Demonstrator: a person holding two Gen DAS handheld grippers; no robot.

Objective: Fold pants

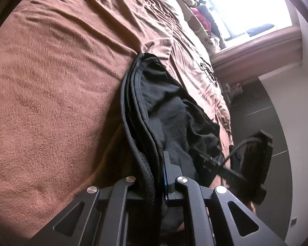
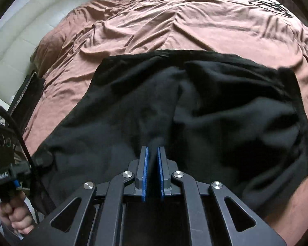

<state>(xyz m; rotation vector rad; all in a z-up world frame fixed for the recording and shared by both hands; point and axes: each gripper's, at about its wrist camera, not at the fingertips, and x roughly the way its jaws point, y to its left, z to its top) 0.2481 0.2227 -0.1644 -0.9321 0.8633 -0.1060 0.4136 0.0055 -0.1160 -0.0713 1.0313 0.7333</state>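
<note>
The black pants (image 2: 195,106) lie spread across the brown bedcover (image 2: 154,26), a broad dark sheet running away ahead of the right gripper (image 2: 153,153). Its two blue pads (image 2: 145,172) stand close together with a pinch of black cloth caught between them, so that gripper is clamped on the fabric, which rises in a ridge straight out from the fingertips.

Over on the left wrist view, the left gripper (image 1: 158,164) has the pants' thick edge (image 1: 137,123) bunched in its jaws: stacked seams curve out ahead of the fingers and lie against the fleecy brown bedcover (image 1: 51,82), which fills everything left of them. Only the right-side blue pad (image 1: 166,176) shows, pressed against the cloth; the other is buried under fabric. Right of these fingers, the other gripper (image 1: 215,160) hangs at the bed's edge, and a window (image 1: 236,6) glares far ahead.
</note>
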